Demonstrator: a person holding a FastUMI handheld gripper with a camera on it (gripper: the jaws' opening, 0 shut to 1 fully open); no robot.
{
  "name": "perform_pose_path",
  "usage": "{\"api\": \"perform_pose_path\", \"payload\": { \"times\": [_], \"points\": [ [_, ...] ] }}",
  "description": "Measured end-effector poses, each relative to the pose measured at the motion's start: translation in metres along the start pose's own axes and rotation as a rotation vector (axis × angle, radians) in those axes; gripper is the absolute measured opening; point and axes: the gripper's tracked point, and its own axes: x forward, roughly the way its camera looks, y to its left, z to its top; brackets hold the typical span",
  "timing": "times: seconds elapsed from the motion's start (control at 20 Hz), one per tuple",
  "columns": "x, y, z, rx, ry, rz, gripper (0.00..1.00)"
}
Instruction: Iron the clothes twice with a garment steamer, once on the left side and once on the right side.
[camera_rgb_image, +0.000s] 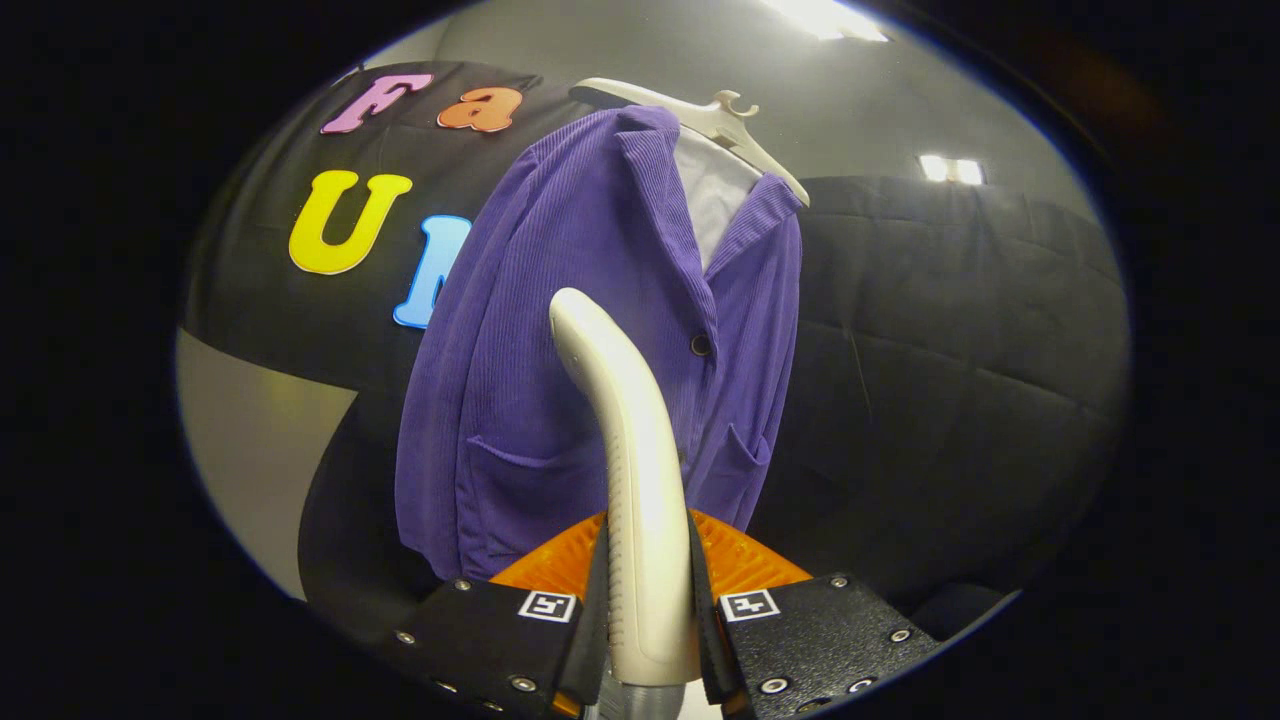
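Gripper view: the gripper (650, 640) is clamped on the cream curved plastic handle of the garment steamer (625, 440), both fingers pressing its sides. The handle rises in front of the purple corduroy jacket (560, 330), which hangs on a white plastic hanger (700, 118) against the black cloth wall (950, 330). Open wall lies right of the jacket. No brand or label is readable on the jacket.
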Motion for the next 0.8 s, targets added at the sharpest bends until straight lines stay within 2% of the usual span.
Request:
{"api": "perform_pose_path", "payload": {
  "times": [0.8],
  "points": [
    [-0.018,0.012,-0.119,-0.048,0.189,0.05,0.38]
  ]
}}
